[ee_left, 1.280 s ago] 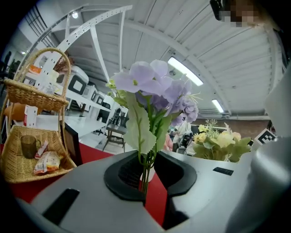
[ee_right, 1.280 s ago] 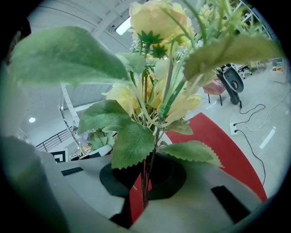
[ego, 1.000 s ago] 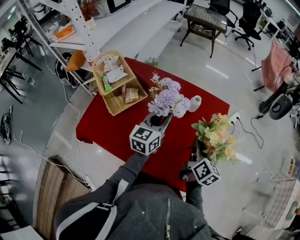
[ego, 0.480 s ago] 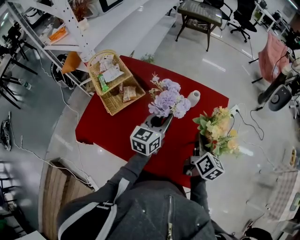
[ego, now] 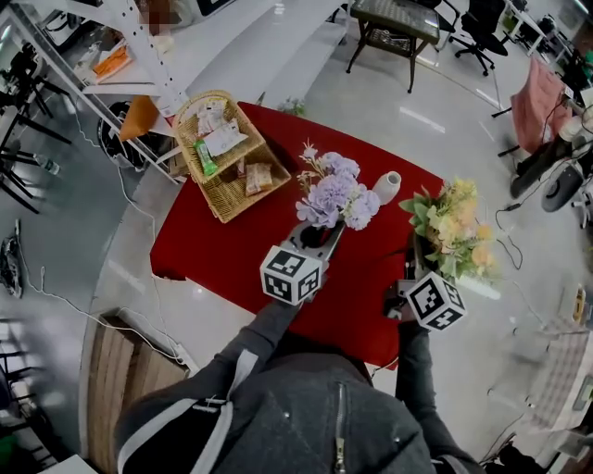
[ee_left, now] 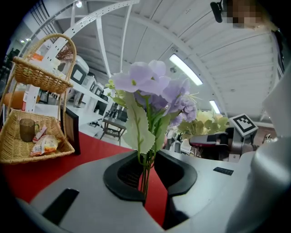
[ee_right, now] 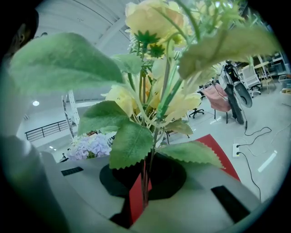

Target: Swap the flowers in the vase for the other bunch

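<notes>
My left gripper (ego: 320, 233) is shut on the stems of the purple bunch (ego: 335, 196), which it holds upright over the red table (ego: 213, 250). In the left gripper view the thin green stems (ee_left: 145, 175) are pinched between the dark pads. A small white vase (ego: 387, 187) stands on the table just right of the purple blooms, with nothing sticking out of it. My right gripper (ego: 419, 261) is shut on the stems of the yellow bunch (ego: 456, 231) at the table's right edge. In the right gripper view its stems (ee_right: 145, 182) run down between the jaws.
A wicker basket (ego: 220, 148) with packets sits at the table's far left corner. A white shelf frame (ego: 139, 56) stands behind it. A white power strip (ee_right: 236, 148) and cables lie on the floor to the right, with office chairs (ego: 482, 23) beyond.
My right gripper has carried the yellow bunch to the right and upward, out past the table's right edge. The left gripper and the purple bunch have stayed in place.
</notes>
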Demonstrator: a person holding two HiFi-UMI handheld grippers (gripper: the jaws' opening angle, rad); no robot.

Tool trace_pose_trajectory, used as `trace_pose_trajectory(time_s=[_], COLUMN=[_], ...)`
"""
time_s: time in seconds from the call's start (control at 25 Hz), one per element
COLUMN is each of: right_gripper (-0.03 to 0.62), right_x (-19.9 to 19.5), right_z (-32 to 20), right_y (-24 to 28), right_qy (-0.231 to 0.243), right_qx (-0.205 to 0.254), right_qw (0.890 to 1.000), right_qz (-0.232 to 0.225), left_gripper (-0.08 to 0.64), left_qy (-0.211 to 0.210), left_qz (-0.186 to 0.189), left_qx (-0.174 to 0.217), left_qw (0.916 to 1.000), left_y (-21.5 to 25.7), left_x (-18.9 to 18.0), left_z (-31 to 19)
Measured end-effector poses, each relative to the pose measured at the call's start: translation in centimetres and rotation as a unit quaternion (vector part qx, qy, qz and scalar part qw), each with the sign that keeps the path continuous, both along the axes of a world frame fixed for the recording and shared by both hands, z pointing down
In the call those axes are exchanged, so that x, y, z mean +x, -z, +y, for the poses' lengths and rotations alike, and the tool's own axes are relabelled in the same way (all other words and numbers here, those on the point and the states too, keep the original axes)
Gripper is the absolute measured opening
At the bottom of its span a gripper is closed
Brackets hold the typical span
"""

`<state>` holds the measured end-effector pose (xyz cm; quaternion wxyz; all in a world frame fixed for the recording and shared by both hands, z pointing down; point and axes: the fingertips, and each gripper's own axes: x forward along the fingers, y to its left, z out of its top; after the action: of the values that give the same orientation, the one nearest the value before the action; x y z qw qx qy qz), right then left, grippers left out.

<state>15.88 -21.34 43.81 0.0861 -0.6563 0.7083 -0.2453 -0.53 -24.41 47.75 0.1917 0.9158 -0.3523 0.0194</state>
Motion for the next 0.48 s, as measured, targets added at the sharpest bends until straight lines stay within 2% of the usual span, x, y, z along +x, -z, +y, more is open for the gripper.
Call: trace_pose_trajectory(time_s=[0.48], right_gripper=[0.023], right_x=[1.6], right_z=[-3.4], right_y=[3.0], right_qy=[0.012], right_qx=[0.024], right_qw=[1.000], right_qz=[0.002], left_gripper=[0.078], left_qy=[0.000], left_qz=[0.001], left_qx=[-0.002], left_qw=[1.0000], left_y=[-0.3], left_x=[-0.4], left_z=[0.6])
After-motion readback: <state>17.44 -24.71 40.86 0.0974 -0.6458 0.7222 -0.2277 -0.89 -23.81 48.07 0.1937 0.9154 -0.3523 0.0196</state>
